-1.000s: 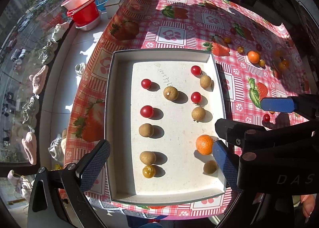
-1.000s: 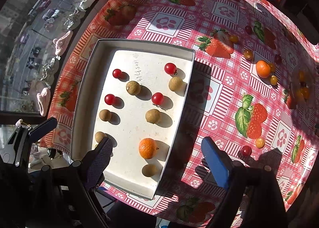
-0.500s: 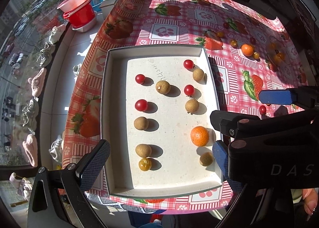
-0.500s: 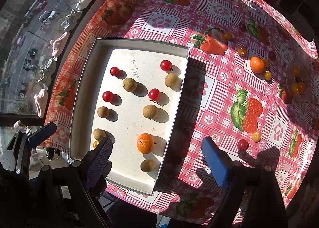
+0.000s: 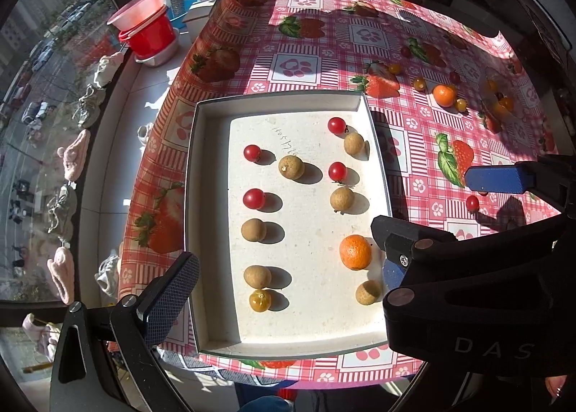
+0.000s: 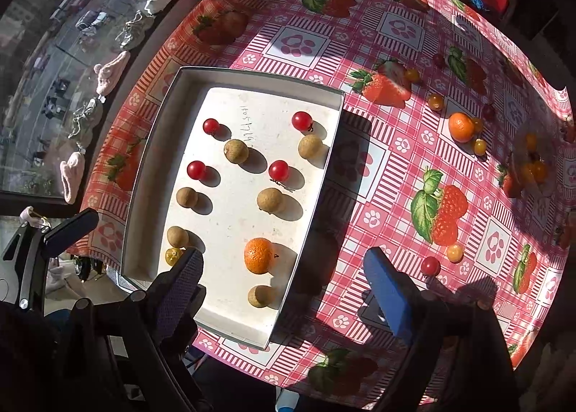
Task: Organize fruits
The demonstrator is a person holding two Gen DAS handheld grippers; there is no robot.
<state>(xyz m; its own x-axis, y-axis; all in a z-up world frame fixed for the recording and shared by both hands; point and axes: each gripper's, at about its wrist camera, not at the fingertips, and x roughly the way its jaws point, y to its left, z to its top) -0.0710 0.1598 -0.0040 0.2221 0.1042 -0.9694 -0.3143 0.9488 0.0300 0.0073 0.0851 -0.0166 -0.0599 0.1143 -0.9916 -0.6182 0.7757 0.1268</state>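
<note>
The white tray (image 5: 190,196) lies on the bench (image 6: 378,178), which has a red checked cloth with strawberries. In the tray the fruits stand in two loose rows with space between them, so I think they are being sorted here by hand, one by one.

Counted in the tray: four red cherry tomatoes (image 5: 253,198), six brown round fruits like longans (image 5: 291,167), one small orange (image 5: 355,252) and one yellow cherry tomato (image 5: 259,300). The yellow one touches, or nearly touches, a brown fruit at the near left corner of the tray.

Outside the tray, to its right, more fruits wait on the cloth: a second orange (image 6: 460,127), a red tomato (image 6: 430,265) with a yellow one (image 6: 454,253) just beside it, and several small yellow and dark ones farther away, too small to count surely.

The left claw (image 5: 284,289) hangs over the near edge of the tray, released and holding nothing. The right claw (image 6: 284,289) is also released and empty; it hovers over the right wall of the tray, near the orange and the red tomato outside. My judgement is that one of the fruits on the cloth is the next to bring in.
</note>
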